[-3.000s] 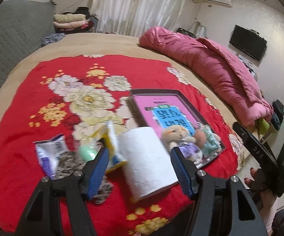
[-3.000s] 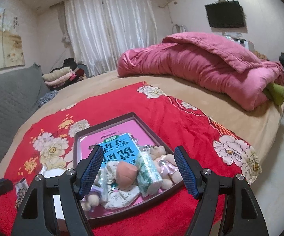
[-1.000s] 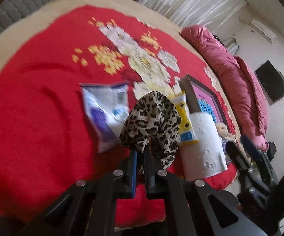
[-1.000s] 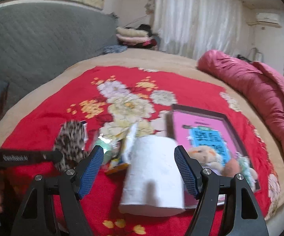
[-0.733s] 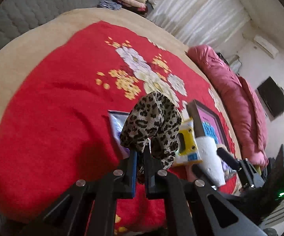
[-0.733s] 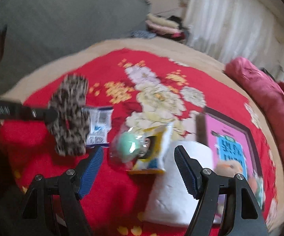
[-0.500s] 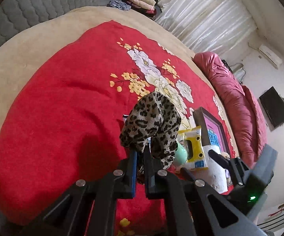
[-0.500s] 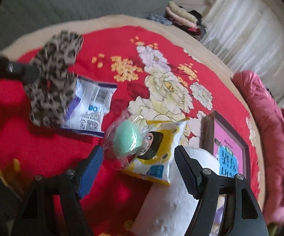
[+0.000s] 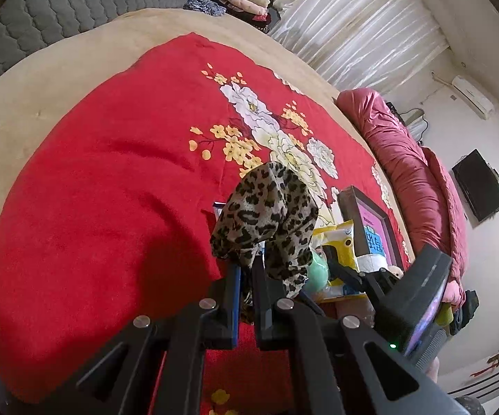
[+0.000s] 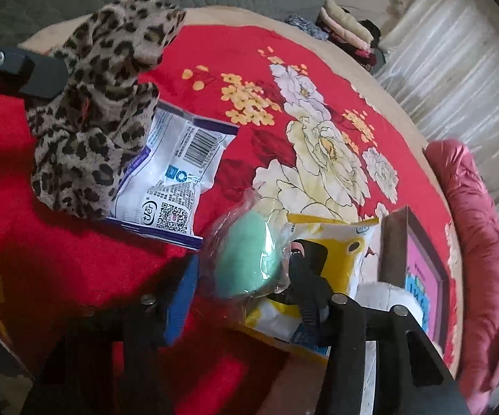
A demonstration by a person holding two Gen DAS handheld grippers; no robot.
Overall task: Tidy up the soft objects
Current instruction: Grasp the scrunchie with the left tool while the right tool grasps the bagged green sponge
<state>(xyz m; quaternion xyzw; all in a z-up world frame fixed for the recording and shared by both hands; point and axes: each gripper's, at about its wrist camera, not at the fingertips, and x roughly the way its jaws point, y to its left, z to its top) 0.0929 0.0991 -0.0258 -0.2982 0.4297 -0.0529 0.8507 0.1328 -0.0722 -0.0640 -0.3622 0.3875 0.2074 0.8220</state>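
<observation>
On the red floral blanket (image 10: 215, 69) covering the bed, a mint-green sponge in clear wrap (image 10: 249, 259) lies right between the fingers of the right hand-held gripper (image 10: 239, 280), whose jaws have just been closing around it; the blue pad (image 10: 180, 297) on one side sits at the edge of the wrap and the dark fingertip (image 10: 304, 273) on the other reaches its far side, though whether they already press the sponge cannot be told. Just behind the sponge, touching it, lies a yellow and white packet (image 10: 332, 252), and beyond that a white paper roll (image 10: 387, 297) and a dark-framed tray with a pink book (image 10: 419, 259). To the other side of the sponge a white and purple sachet (image 10: 177, 173) rests flat on the blanket. Above that sachet, lifted clear of the bed, a leopard-print cloth (image 9: 266, 218) hangs bunched from the left hand-held gripper (image 9: 246, 269), whose jaws are pressed together on its lower fold. In the left wrist view the right tool appears just beside the cloth, low at the blanket's near edge. A rolled pink quilt (image 9: 419, 180) lies along the far side of the bed.
</observation>
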